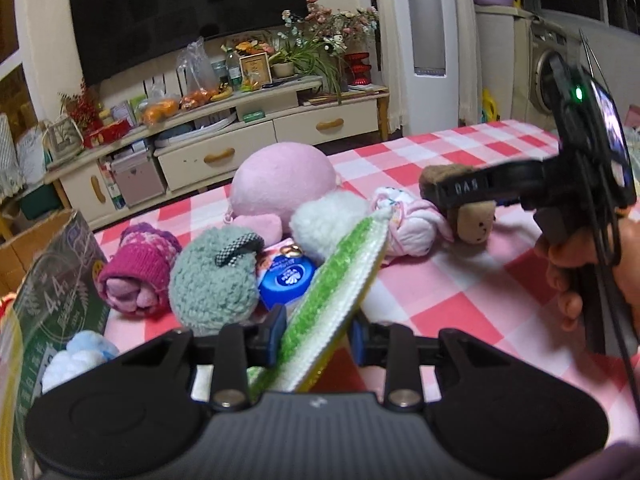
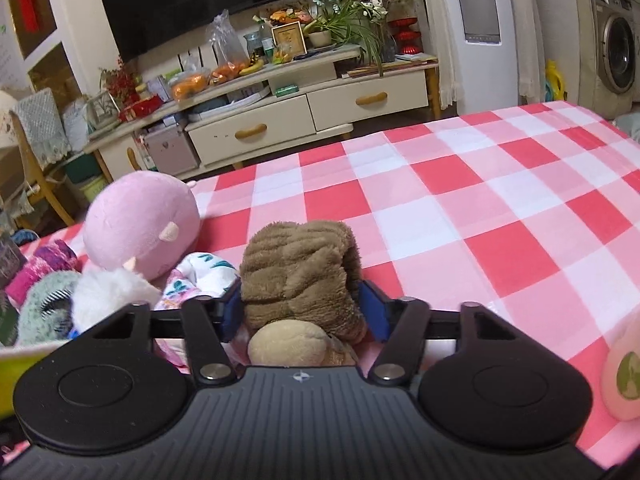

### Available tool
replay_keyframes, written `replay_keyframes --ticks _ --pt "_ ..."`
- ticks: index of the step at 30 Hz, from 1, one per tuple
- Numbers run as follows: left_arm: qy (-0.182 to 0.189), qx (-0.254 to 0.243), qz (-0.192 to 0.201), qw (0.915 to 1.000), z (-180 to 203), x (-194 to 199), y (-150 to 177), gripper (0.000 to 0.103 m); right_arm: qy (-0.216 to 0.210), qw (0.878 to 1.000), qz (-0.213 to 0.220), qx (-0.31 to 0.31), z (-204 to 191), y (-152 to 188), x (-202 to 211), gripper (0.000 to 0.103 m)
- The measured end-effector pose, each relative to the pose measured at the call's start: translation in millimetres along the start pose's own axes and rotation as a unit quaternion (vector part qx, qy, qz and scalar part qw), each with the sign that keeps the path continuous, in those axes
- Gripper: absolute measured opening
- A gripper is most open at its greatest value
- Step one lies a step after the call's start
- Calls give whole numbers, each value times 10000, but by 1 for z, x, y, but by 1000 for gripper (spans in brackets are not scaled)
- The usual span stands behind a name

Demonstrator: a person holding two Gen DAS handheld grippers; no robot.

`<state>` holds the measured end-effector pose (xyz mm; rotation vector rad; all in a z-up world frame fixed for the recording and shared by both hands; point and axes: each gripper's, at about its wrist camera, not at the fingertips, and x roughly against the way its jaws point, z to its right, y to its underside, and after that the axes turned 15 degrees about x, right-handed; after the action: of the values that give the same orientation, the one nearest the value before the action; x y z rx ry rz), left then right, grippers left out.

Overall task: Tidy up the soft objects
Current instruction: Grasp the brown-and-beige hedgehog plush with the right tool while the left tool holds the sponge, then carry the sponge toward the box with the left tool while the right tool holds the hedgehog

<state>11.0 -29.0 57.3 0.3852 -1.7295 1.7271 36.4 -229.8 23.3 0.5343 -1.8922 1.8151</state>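
From the left wrist, the left gripper (image 1: pixel 318 332) pinches one green-and-white sponge strip (image 1: pixel 340 280) above the checked tablecloth (image 1: pixel 460 280), with one pink plush (image 1: pixel 282 184) and two fluffy balls beyond. From the right wrist, the right gripper (image 2: pixel 304 312) clamps one brown plush toy (image 2: pixel 300 276) over the same cloth, a TV cabinet (image 2: pixel 280 116) behind.

A green-and-white strip (image 1: pixel 340 292) is clamped between the blue pads of the left tool (image 1: pixel 318 334) and is held slanting up over the checked tabletop (image 1: pixel 460 280). A brown plush (image 1: pixel 460 204) is gripped by the right tool (image 1: pixel 460 192), beside a pink plush (image 1: pixel 282 184).
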Motion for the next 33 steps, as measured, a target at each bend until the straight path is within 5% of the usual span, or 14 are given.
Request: replay_keyframes --ticks 13,33 --pt "270 646 66 9975 -21 20 -9 24 90 9985 520 131 -6 -1 40 56" --pt "422 1301 503 9893 -68 57 -21 19 -582 9948 822 116 -56 2 105 56"
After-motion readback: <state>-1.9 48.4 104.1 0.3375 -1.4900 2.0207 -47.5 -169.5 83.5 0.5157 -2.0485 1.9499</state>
